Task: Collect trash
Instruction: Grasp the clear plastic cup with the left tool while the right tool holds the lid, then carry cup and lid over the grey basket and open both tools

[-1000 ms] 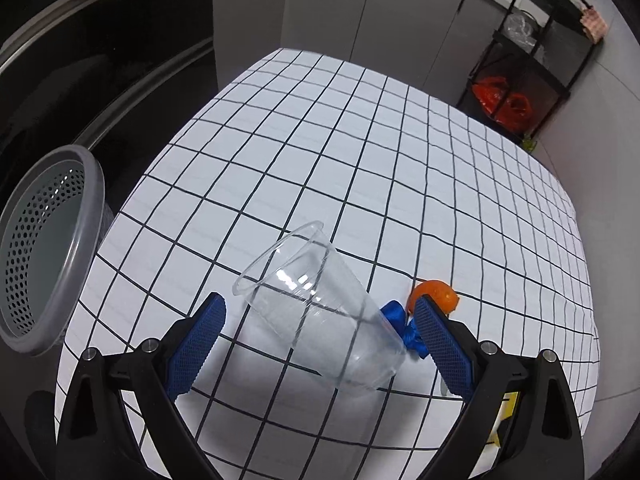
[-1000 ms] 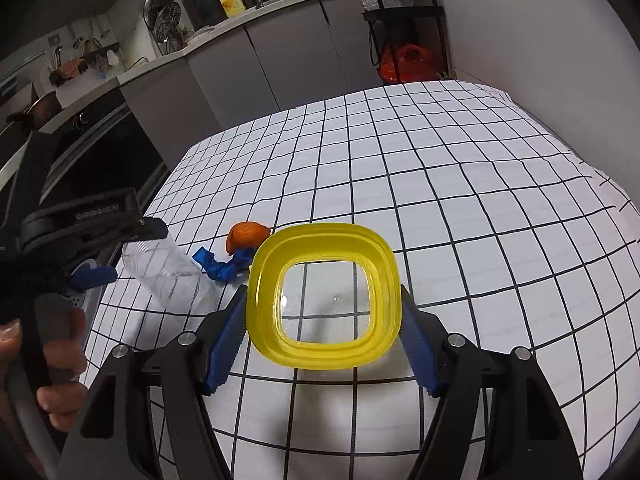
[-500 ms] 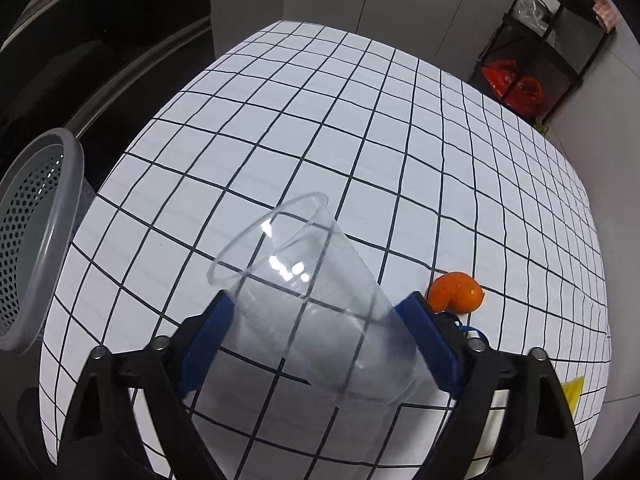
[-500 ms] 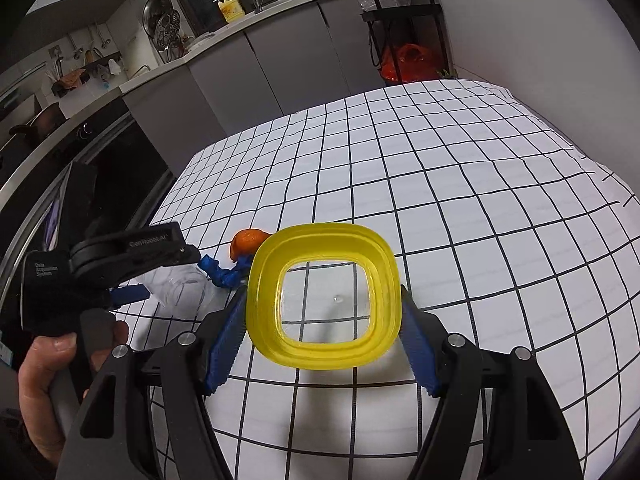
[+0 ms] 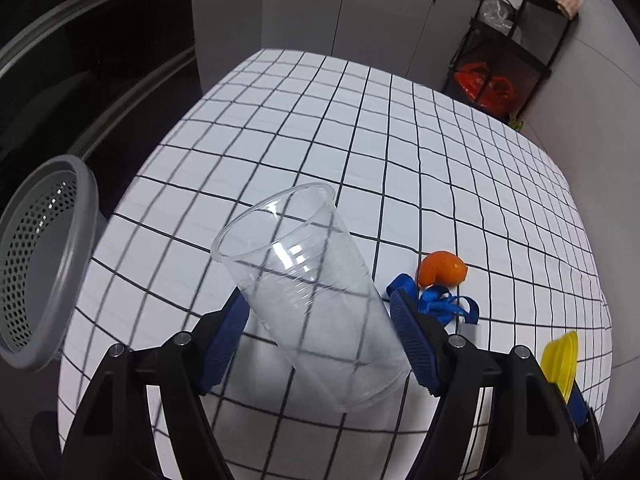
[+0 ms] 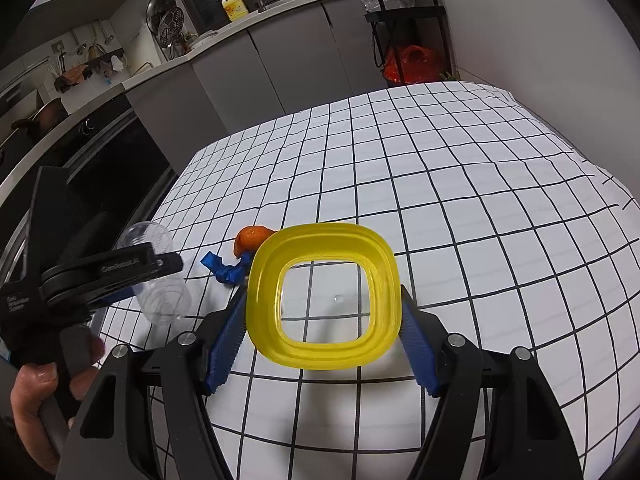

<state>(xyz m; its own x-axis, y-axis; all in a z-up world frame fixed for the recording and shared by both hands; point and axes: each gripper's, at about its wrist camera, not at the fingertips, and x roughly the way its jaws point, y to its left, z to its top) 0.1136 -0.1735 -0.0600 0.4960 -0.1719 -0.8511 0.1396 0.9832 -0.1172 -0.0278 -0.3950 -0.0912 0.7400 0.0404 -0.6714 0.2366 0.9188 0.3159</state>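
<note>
A clear plastic cup [image 5: 304, 280] lies tilted between the blue pads of my left gripper [image 5: 318, 300], mouth pointing away. The jaws are closing and both pads touch its sides. In the right wrist view the same cup [image 6: 160, 296] shows in the left gripper [image 6: 132, 268], held by a hand. My right gripper [image 6: 322, 300] is shut on a yellow square plastic tub [image 6: 264, 280], held above the table. A piece of orange peel [image 5: 442, 267] and a crumpled blue scrap [image 5: 440, 306] lie on the cloth just right of the cup.
A grey perforated basket [image 5: 44, 280] stands off the table's left edge. The table [image 5: 280, 120] has a white cloth with a black grid. Grey cabinets and a black shelf rack [image 5: 516, 40] with a red bag stand beyond the far edge.
The left jaws have narrowed from wide apart until the pads meet the cup. The cup now sits higher and steeper between them. The right gripper and yellow tub have not moved.
</note>
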